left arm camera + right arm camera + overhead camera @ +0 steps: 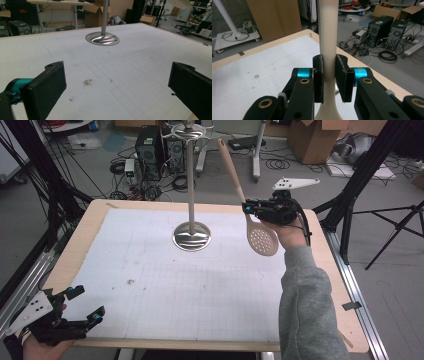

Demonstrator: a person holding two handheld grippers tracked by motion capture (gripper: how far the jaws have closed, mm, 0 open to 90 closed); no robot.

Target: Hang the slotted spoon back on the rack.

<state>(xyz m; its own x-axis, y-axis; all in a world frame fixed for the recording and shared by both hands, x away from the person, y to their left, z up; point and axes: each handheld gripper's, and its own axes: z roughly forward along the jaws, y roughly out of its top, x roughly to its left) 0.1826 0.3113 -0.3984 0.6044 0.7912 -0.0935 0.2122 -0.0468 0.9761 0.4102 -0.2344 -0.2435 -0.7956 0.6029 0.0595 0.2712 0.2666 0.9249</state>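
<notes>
The surface (150,285) was a wooden board under white grid paper with small dirty spots. A metal stand (191,236) stood on it. The right tool (248,209) squeezed a tan spoon (262,239) by its handle, up in the air beside the stand. The left tool (85,306) sat wide open, holding nothing. Computers (160,145), cables and boxes (315,137) lay on the floor behind.

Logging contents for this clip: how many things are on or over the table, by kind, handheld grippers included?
Slotted spoon: 1, beige, its handle clamped in the right gripper
Metal stand: 1, upright pole on a round base
Grippers: 2; the left gripper has its jaws wide apart, nothing between them
Total: 4
</notes>
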